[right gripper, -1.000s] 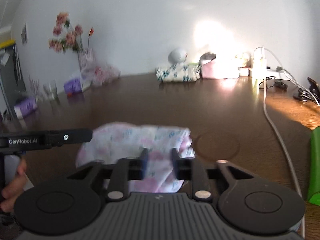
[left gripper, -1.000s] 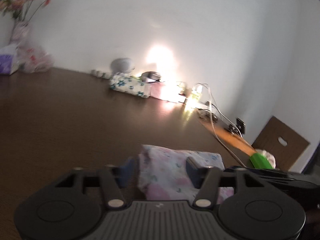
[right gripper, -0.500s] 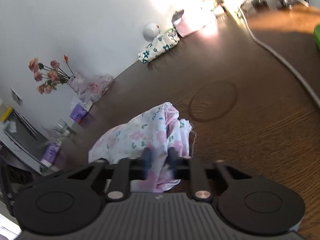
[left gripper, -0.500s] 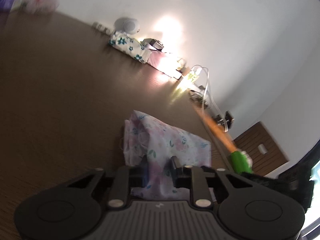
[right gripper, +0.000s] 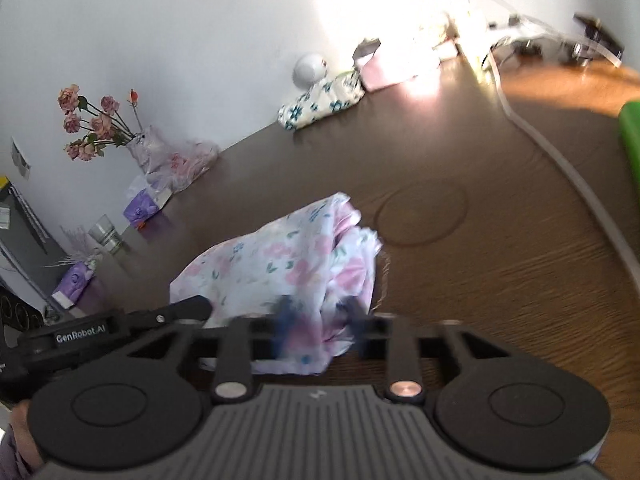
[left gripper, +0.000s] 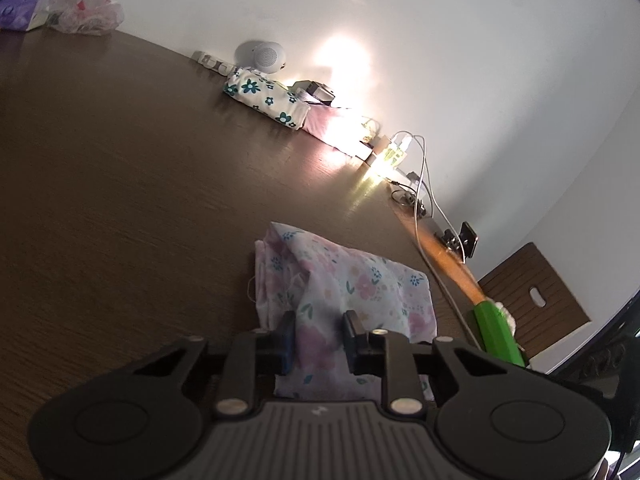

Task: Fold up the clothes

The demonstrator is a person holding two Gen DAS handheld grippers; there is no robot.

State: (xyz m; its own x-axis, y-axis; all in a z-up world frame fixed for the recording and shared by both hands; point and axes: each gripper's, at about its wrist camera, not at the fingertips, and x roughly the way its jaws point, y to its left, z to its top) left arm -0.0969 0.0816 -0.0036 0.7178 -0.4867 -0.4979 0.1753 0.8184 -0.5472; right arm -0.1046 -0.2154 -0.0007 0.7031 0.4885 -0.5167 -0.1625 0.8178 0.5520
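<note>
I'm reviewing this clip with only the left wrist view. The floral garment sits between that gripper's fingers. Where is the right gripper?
Observer: The right gripper also has the floral garment between its fingers, at the garment's right end. Motion blur hides whether it is clamped.
Operator: Is anything lying just beyond the garment?
Observer: There is a faint ring mark on the tabletop, just past the garment's far right corner.
Operator: And at the far left?
Observer: A vase of pink roses stands against the wall.
</note>
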